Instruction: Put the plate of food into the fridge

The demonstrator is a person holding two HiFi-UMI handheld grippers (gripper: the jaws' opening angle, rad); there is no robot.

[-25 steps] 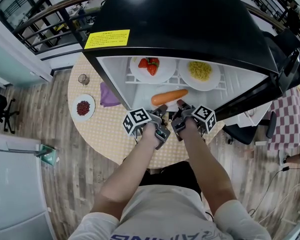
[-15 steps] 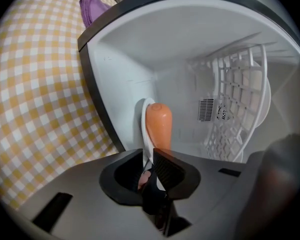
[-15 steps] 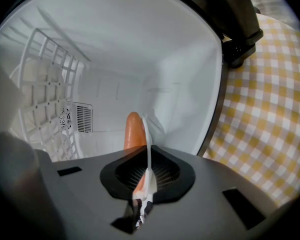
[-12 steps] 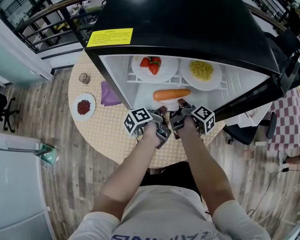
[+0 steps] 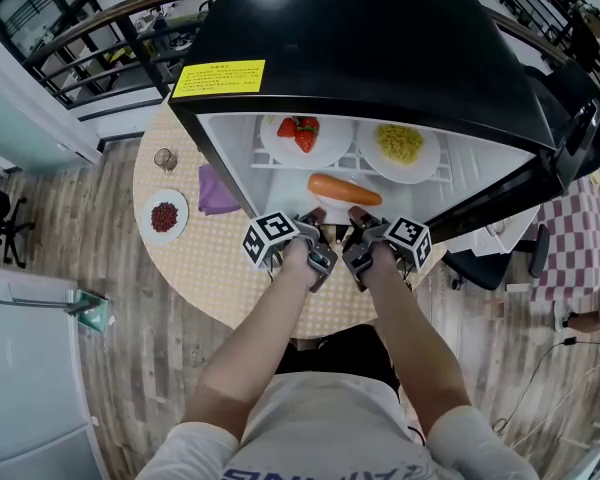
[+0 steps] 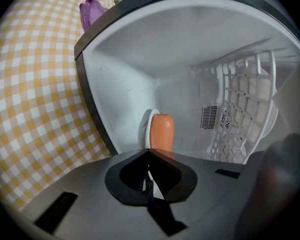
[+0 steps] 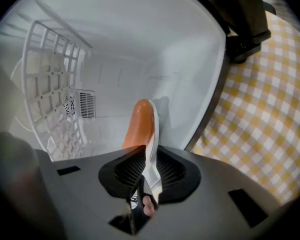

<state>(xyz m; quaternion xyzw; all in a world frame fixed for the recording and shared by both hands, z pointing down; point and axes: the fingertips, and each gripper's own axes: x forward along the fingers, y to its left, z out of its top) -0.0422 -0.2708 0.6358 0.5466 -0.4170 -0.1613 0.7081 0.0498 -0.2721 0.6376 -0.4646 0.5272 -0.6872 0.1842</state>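
- Your left gripper point(image 5: 314, 218) had its jaws together on the near rim of the plate point(image 7: 153, 144). They had just been closing, and the thin white edge sat between them.
- Your right gripper point(image 5: 358, 218) was clamped on the same rim just beside the left one, with the plate edge running up between its ribbed pads.
- The plate carried one carrot point(image 5: 345, 189), lying crosswise in the head view.
- The plate was in the lower compartment of the fridge point(image 5: 380, 48), just inside the open front and below the white wire shelf point(image 6: 250, 99). You couldn't tell whether it touched the fridge floor.
- The upper shelf held a plate of strawberries point(image 5: 302, 133) on the left and a plate of yellow noodles point(image 5: 400, 143) on the right.
- The fridge stood on a round table with a yellow check cloth point(image 5: 210, 258).
- Left of the fridge on the table were a purple cloth point(image 5: 217, 190), a dish of red beans point(image 5: 164, 216) and a small glass point(image 5: 166, 157).
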